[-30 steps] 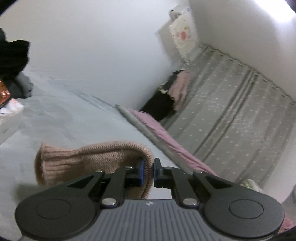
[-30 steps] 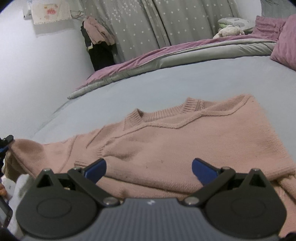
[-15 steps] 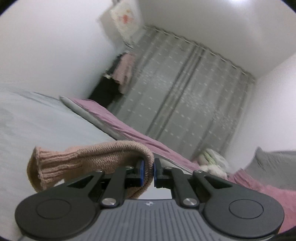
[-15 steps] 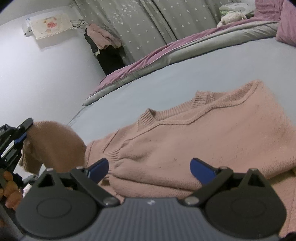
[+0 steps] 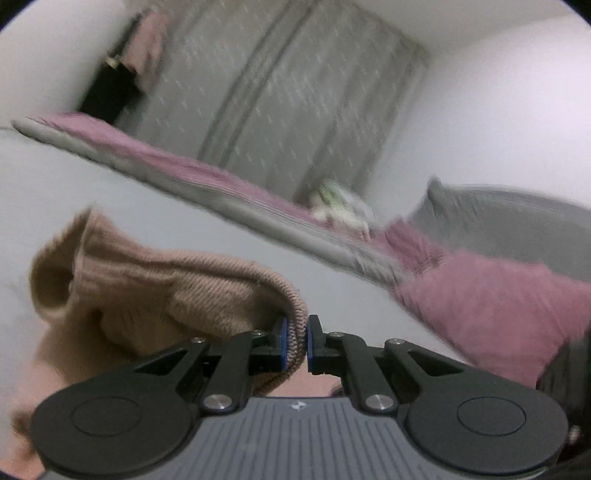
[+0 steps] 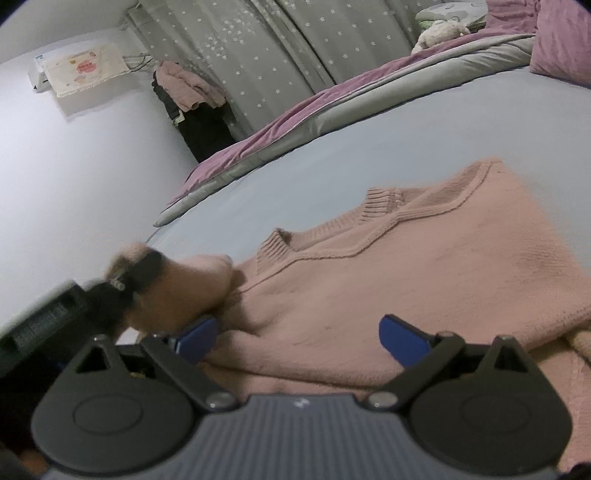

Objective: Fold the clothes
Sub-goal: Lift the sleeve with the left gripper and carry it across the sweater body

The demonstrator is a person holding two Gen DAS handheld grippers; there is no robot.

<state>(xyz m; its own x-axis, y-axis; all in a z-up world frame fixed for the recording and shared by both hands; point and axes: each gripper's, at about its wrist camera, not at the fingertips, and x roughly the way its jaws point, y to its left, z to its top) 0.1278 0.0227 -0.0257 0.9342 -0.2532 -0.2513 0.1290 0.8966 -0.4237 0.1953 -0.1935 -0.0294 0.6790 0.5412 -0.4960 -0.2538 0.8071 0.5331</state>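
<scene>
A pink knit sweater (image 6: 406, 266) lies flat on the grey bed sheet (image 6: 332, 162), its ribbed neck toward the far side. My left gripper (image 5: 295, 338) is shut on the sweater's sleeve (image 5: 166, 291), whose cuff hangs open at the left. The sleeve is lifted off the bed. In the right wrist view the left gripper (image 6: 125, 280) shows blurred at the left, carrying the sleeve over the sweater's body. My right gripper (image 6: 299, 338) is open and empty, low over the sweater's near part.
A folded purple and grey quilt (image 6: 332, 99) lies along the bed's far edge. Purple pillows (image 5: 498, 310) and a grey pillow (image 5: 498, 221) lie at the head. A plush toy (image 6: 439, 29) sits by the grey starred curtain (image 6: 295, 44). Clothes (image 6: 188, 88) hang at the wall.
My left gripper has swung right with the sleeve, from beside the bed's edge to over the sweater's body. The right gripper has stayed open, tilting a little.
</scene>
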